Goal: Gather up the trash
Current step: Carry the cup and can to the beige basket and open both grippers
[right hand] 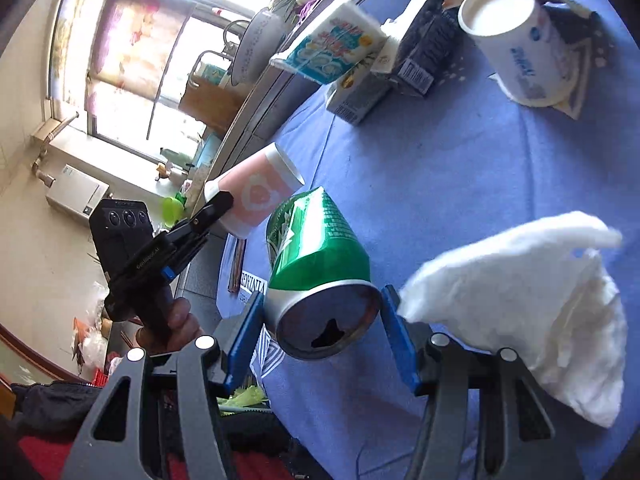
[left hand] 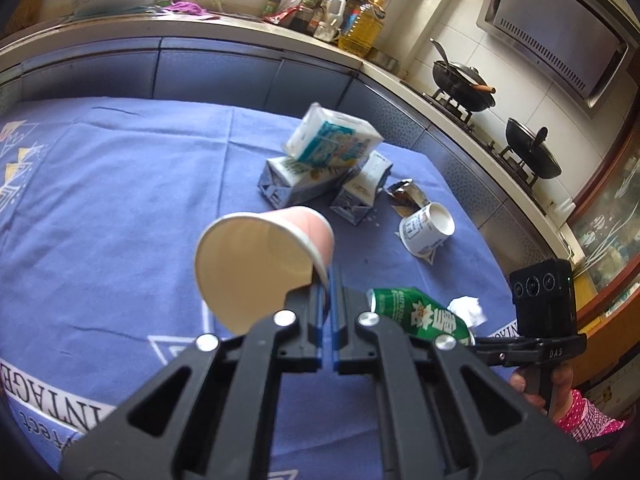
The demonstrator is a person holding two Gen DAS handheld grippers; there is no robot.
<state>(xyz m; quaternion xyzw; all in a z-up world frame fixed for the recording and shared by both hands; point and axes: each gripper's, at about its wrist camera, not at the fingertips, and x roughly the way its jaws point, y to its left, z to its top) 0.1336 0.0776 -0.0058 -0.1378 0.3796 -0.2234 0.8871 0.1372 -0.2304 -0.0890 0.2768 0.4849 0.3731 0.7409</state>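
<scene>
Home kitchen: woks (left hand: 464, 80) on gas stove right, range hood (left hand: 560, 28) upper right, oil bottles (left hand: 360, 24) on counter top.

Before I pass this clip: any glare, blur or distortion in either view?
Left wrist: fisheye bends the counter edge; the top carton is slightly soft; otherwise sharp. Right wrist: window blown out white; tissue overexposed with blurred edges; green can sharp.

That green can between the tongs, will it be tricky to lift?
Probably not heavy: the green can is already opened at its top, so likely empty. Its dented side suggests thin metal that may crumple further under a squeeze. Smooth and round, it might slip or roll if the right tongs loosen.
</scene>
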